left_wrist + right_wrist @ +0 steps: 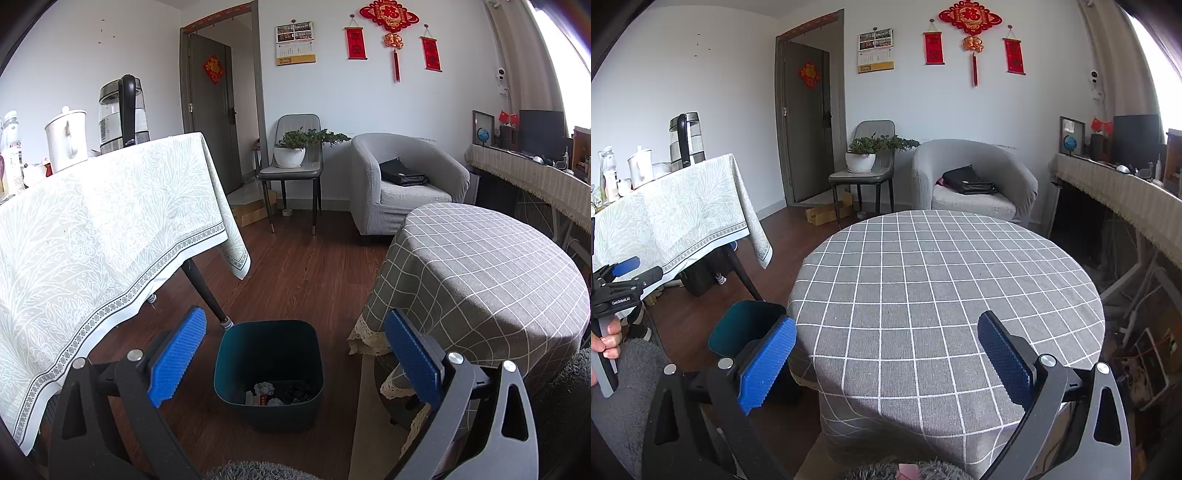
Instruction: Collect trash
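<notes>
Your left tool (295,354) is spread wide and empty, blue pads apart, hanging right over the trash bin (269,365). Your right tool (886,360) is likewise released, holding nothing, pointed across the round worktop (945,288) with its grey checked cloth. The bin is one dark teal, square-mouthed tub with rounded corners, standing on the wood floor (303,269) between the round worktop and the second worktop (96,229) draped in a pale leaf-print cloth. Inside the bin lies the trash (275,394): two crumpled white paper wads, one scrap with red print, one dark piece, all at the bottom. From the right view your hand (605,341) shows at the left edge gripping the left tool's handle.
</notes>
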The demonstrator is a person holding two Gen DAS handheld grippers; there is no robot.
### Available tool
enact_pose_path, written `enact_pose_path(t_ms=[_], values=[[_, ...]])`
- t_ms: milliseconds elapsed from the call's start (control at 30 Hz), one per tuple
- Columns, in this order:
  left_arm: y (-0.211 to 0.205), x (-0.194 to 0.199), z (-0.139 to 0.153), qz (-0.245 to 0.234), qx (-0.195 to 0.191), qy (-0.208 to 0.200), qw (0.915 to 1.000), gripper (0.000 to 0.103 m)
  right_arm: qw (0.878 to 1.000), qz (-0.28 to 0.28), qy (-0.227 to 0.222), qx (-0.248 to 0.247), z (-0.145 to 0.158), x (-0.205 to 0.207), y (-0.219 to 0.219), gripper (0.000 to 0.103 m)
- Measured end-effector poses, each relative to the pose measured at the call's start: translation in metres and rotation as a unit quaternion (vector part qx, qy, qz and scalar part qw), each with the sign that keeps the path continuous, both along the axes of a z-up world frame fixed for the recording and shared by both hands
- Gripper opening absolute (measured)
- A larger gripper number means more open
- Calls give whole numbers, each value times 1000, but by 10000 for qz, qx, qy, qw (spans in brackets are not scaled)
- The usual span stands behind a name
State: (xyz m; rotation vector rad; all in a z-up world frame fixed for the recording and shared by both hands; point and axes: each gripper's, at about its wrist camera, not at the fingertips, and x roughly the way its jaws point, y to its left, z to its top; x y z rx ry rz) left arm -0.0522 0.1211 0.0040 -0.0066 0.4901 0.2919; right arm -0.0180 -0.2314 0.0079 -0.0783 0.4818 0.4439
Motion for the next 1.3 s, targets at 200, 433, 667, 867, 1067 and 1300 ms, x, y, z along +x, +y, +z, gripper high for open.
enact_pose_path(t_ms=[200,433,667,867,1067,1300], values=[[1,0,0,-2,-9,5,10000,99,10000,4,30,-3,0,1,0,99],[0,1,-1,-2,-2,8,10000,99,10000,14,53,-21,-1,2,1,99],[0,1,-2,-11,13,12,10000,99,10000,12,61,-14,-2,2,1,99],[-1,1,-3,-29,37,15,10000,99,10000,9,65,-6,-1,2,1,99],[-1,1,-3,-54,39,29,10000,99,10000,12,60,-14,-1,2,1,99],[-1,1,-3,-55,43,30,10000,99,10000,11,62,-14,-1,2,1,99]])
